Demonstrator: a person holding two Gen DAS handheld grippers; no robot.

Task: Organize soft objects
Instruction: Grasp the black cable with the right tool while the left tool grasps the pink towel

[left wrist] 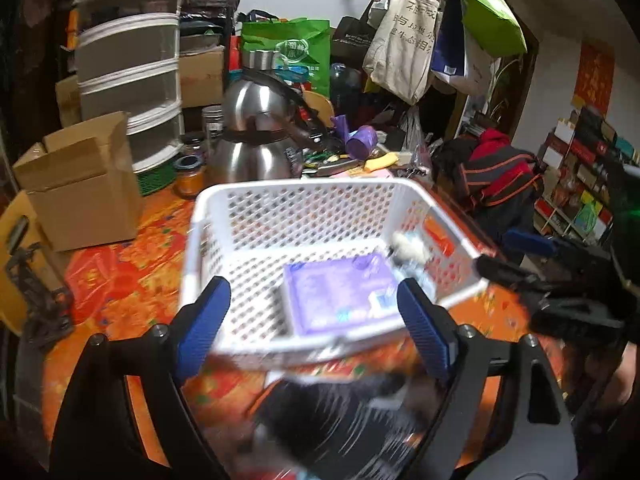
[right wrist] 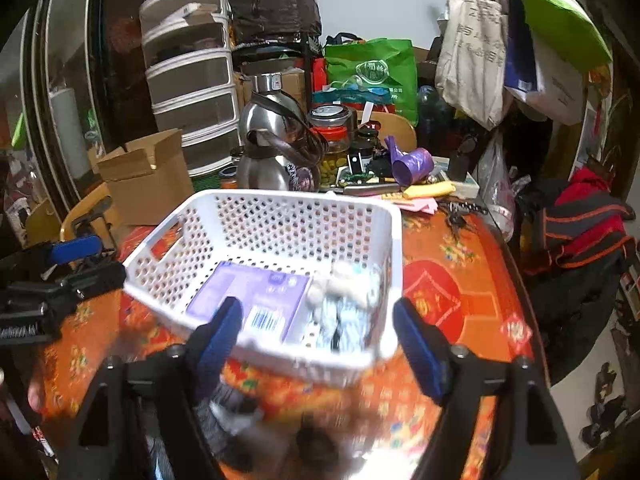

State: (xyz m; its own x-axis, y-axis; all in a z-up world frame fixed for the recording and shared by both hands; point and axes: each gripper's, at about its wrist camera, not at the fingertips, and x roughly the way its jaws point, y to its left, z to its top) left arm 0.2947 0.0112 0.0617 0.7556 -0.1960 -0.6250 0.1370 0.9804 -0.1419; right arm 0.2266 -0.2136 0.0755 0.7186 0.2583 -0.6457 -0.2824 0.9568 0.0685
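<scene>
White perforated plastic basket (left wrist: 256, 248) on the worktop with the orange-red floral cloth (left wrist: 132, 256), front and centre in both wrist views. Inside: flat purple soft pack with printed label (left wrist: 340, 292) on the basket floor; just beside it, toward the right wall, a pale blue-and-white fluffy bundle (right wrist: 348, 304), touching the pack as far as blur allows.

Progress, judged: partly done. Two soft items already binned. Dark striped soft item (left wrist: 344, 424), heavily blurred, on the cloth just in front of the basket's near rim, below the left gripper (left wrist: 316, 320); grey-dark blurred soft things (right wrist: 228, 408) under the right gripper (right wrist: 320, 336) too, possibly the same item. Likely next for the basket. Exact identity not readable.

Fingers: left pair spread wide, nothing between them; right pair also wide and empty. Both grippers above the near rim, pointed into the basket; each visible at the edge of the other's view.

Room and edges: open cloth to the right of the basket, up to the worktop's rounded edge (right wrist: 516, 280). Left side tighter: open brown cardboard box (left wrist: 84, 184) near the basket. Behind the far wall, steel kettle with dark strap (left wrist: 256, 136), jars and small clutter close by. Basket rim raised, so lift-over needed; free floor space left of the purple pack.
</scene>
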